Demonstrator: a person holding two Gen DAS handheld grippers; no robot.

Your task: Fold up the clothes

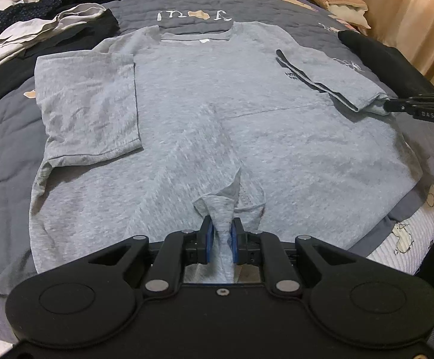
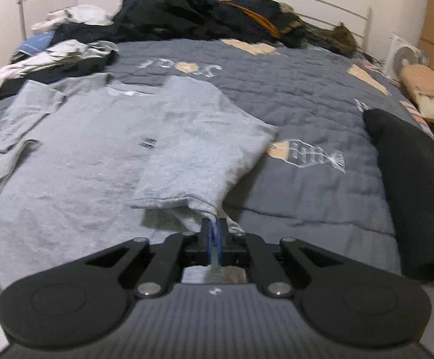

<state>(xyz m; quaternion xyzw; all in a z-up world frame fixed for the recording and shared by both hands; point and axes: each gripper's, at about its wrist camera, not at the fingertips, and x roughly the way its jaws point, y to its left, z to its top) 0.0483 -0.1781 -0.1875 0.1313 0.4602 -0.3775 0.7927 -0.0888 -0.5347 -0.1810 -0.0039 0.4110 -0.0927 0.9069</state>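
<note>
Your right wrist picture is blurry, and the small dark print on the grey T-shirt (image 1: 205,110) is too tiny to read. The shirt lies flat on the grey quilt (image 2: 291,95) of a bed. Messy dark clothes (image 2: 205,18) pile up at 12 o'clock. Your left gripper (image 1: 221,233) pinches the shirt's bottom edge. Your right gripper (image 2: 214,233) pinches its sleeve (image 2: 199,149).

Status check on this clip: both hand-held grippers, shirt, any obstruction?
Left hand-held gripper shut on grey T-shirt hem. Right hand-held gripper shut on its sleeve. Black garment lies alongside, clear of the shirt.
</note>
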